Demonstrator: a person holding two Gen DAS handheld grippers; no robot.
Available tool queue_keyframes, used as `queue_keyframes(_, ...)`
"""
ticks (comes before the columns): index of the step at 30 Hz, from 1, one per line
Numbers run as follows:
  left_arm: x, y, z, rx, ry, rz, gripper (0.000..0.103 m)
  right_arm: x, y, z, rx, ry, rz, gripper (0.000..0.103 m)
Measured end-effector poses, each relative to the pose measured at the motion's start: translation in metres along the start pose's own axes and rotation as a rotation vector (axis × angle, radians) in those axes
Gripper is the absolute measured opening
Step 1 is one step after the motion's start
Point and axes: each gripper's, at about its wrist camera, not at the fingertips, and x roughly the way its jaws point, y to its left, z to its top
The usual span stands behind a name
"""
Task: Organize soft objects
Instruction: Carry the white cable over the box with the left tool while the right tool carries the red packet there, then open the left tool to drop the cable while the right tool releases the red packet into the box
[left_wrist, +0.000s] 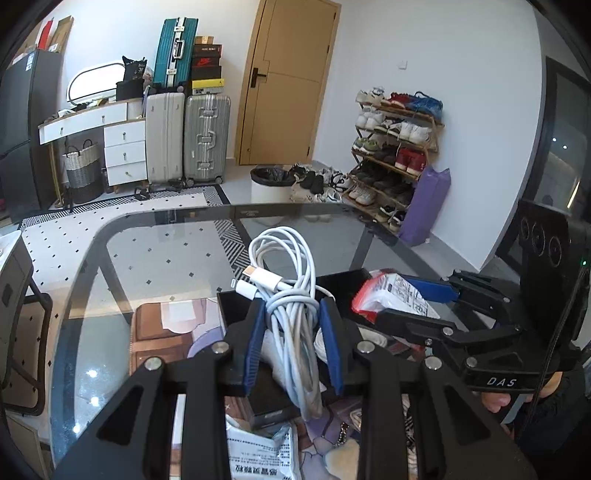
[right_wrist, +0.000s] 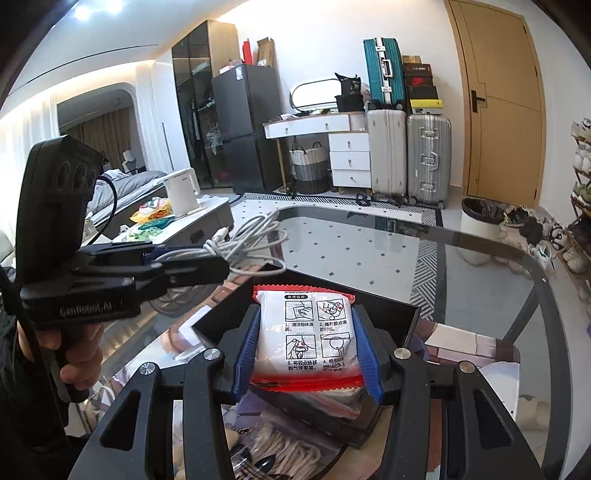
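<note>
Above the glass tabletop (left_wrist: 110, 258), the left hand-held gripper (left_wrist: 293, 325) clamps a coiled white cable (left_wrist: 288, 258) while the right hand-held gripper (right_wrist: 303, 350) pinches a sealed packet (right_wrist: 304, 332) over the black box (right_wrist: 388, 314); dangling loops could snag its rim.

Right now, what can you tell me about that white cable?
The white cable is a thin, rubbery-looking charging lead wound into a loose bundle, one plug poking out sideways. The left gripper pinches it between blue fingers, holding it above the black box on the glass table. Loops fan out beyond the fingers.
</note>
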Motion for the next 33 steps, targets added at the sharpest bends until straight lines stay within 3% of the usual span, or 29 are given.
queue_keyframes(13,0.039,0.002,-0.015,0.009,0.079,0.031,0.028,0.034,-0.005,-0.004,-0.023,0.042,-0.053,0.049)
queue_keyframes(20,0.038,-0.003,-0.018,0.006,0.087,0.028,0.034,0.022,-0.010,-0.008,-0.003,0.027,-0.060,0.052)
queue_keyframes(21,0.037,-0.003,-0.019,0.003,0.088,0.031,0.045,0.019,-0.011,-0.010,0.000,0.024,-0.061,0.054)
queue_keyframes(22,0.033,-0.004,-0.020,-0.001,0.083,0.037,0.052,0.016,-0.010,-0.011,0.006,0.022,-0.058,0.064)
queue_keyframes(25,0.024,-0.007,-0.021,0.005,0.068,0.032,0.052,0.002,-0.012,-0.017,0.026,0.010,-0.038,0.089)
queue_keyframes(30,0.011,-0.011,-0.036,0.016,0.071,0.072,0.056,-0.018,0.002,-0.032,-0.001,0.015,-0.019,0.099)
queue_keyframes(32,0.005,-0.012,-0.043,0.009,0.068,0.079,0.063,-0.024,0.007,-0.039,-0.005,0.021,-0.026,0.102)
queue_keyframes(33,0.002,-0.012,-0.045,0.007,0.063,0.081,0.077,-0.026,0.007,-0.042,0.002,0.023,-0.027,0.102)
